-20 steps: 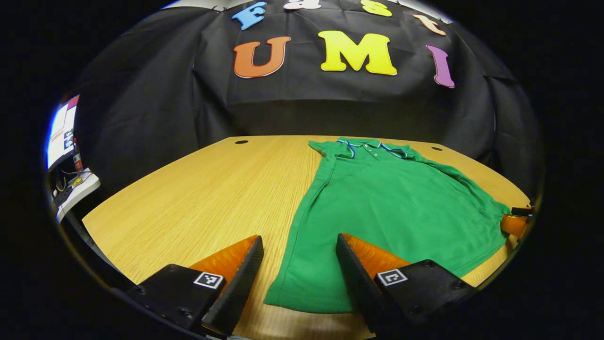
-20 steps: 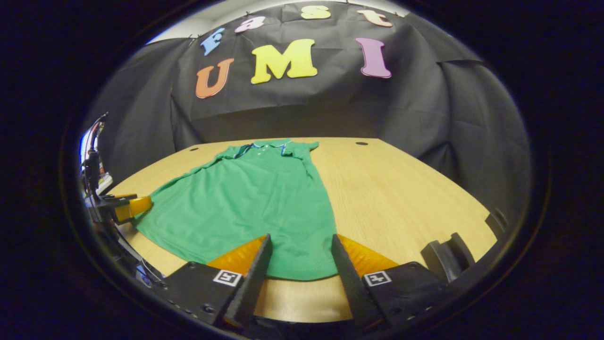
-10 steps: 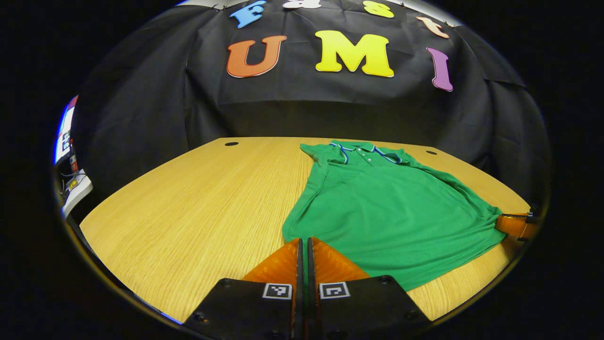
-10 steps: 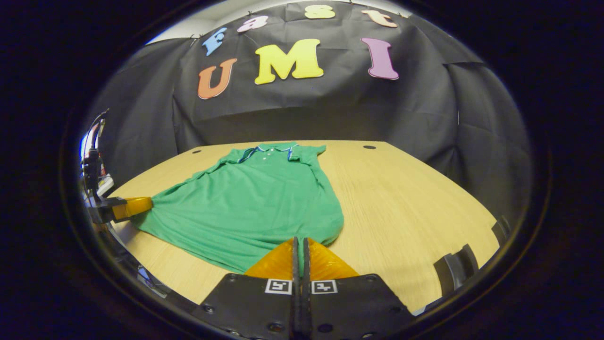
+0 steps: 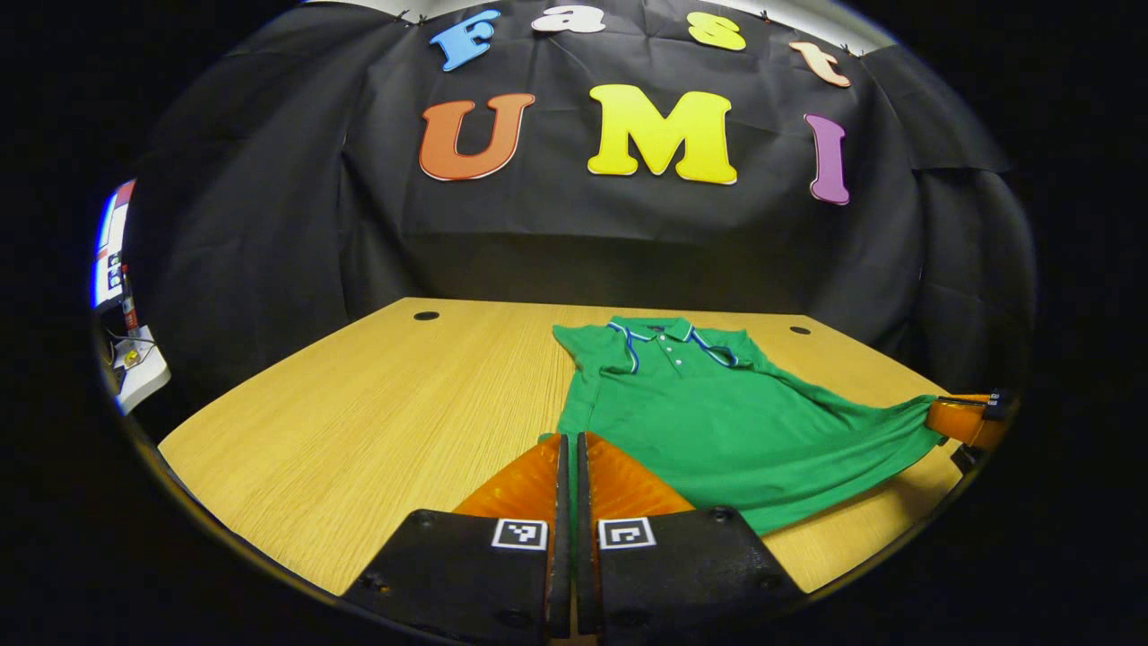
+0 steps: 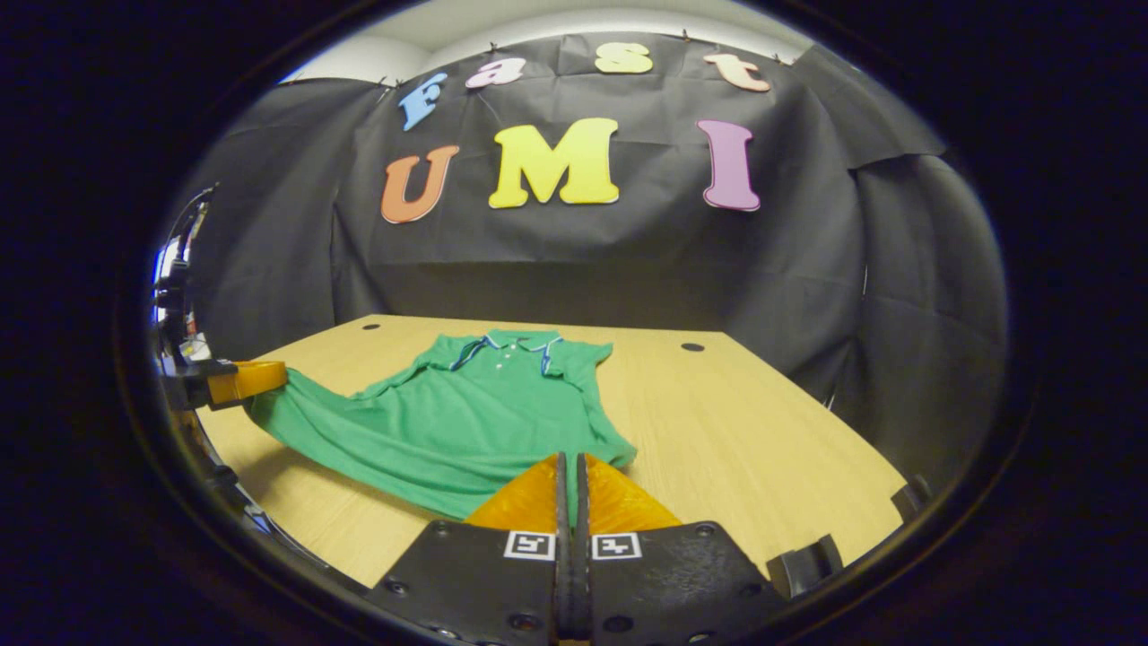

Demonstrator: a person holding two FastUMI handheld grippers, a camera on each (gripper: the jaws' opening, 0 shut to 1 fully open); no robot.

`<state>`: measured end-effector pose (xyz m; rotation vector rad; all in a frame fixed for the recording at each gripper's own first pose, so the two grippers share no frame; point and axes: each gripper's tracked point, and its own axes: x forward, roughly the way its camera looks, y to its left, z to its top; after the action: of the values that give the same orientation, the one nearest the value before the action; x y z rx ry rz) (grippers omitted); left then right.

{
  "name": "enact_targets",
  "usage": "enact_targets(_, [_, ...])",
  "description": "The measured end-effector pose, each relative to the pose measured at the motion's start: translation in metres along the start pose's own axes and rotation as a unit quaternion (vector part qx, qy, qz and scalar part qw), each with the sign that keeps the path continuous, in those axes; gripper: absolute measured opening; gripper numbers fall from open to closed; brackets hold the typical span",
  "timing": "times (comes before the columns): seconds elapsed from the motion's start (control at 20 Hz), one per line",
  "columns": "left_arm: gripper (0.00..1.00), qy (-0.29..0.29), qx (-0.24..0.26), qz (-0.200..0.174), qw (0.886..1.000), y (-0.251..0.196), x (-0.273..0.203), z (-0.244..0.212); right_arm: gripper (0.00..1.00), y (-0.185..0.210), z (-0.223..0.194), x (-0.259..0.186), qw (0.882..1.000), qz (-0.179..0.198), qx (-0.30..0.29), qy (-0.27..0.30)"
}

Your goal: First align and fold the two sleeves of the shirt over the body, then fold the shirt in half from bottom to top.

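A green polo shirt (image 5: 717, 413) with a striped collar lies on the wooden table (image 5: 359, 404), collar at the far side; no sleeve sticks out at its sides. My left gripper (image 5: 570, 437) is shut on the shirt's near left hem corner and holds it raised off the table. My right gripper (image 6: 570, 456) is shut on the near right hem corner of the shirt (image 6: 466, 422), also raised. The hem hangs stretched between them. Each gripper shows at the other view's edge: the right gripper (image 5: 964, 417) and the left gripper (image 6: 247, 381).
Round cable holes (image 5: 426, 316) (image 6: 691, 346) sit near the table's (image 6: 762, 431) far edge. A lit screen (image 5: 109, 251) and a white power strip (image 5: 139, 368) stand off the table to the left. A dark bracket (image 6: 812, 561) pokes up at the near right edge.
Both grippers went from open around the hem to shut on it. They have since lifted the hem off the table and carried it a little toward the collar.
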<state>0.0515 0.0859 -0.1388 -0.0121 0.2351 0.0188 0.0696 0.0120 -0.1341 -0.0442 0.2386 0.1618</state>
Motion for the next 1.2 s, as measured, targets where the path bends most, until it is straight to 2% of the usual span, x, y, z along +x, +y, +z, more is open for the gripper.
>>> enact_targets(0.15, [0.08,-0.019,0.0,-0.009,1.0,-0.009,0.026,0.031,0.0,0.005,0.024,0.026,1.0,0.003,-0.01,-0.002])
enact_targets(0.4, [0.08,-0.048,0.003,-0.012,0.999,-0.016,0.082,0.084,0.0,0.013,0.097,0.081,0.999,-0.001,-0.006,-0.042])
enact_targets(0.7, [0.08,-0.059,-0.007,-0.005,0.998,-0.01,0.159,0.129,0.0,0.011,0.176,0.151,0.995,-0.03,-0.003,-0.094])
enact_targets(0.8, [0.08,-0.061,-0.008,-0.011,0.998,-0.012,0.184,0.139,0.0,0.014,0.191,0.18,0.994,-0.037,0.0,-0.099])
enact_targets(1.0, [0.08,-0.068,0.012,0.009,0.998,0.0,0.245,0.153,0.0,0.002,0.211,0.248,0.992,-0.071,-0.002,-0.104])
enact_targets(1.2, [0.08,-0.068,-0.003,0.019,0.998,0.013,0.309,0.15,0.0,-0.012,0.207,0.335,0.992,-0.096,0.015,-0.083])
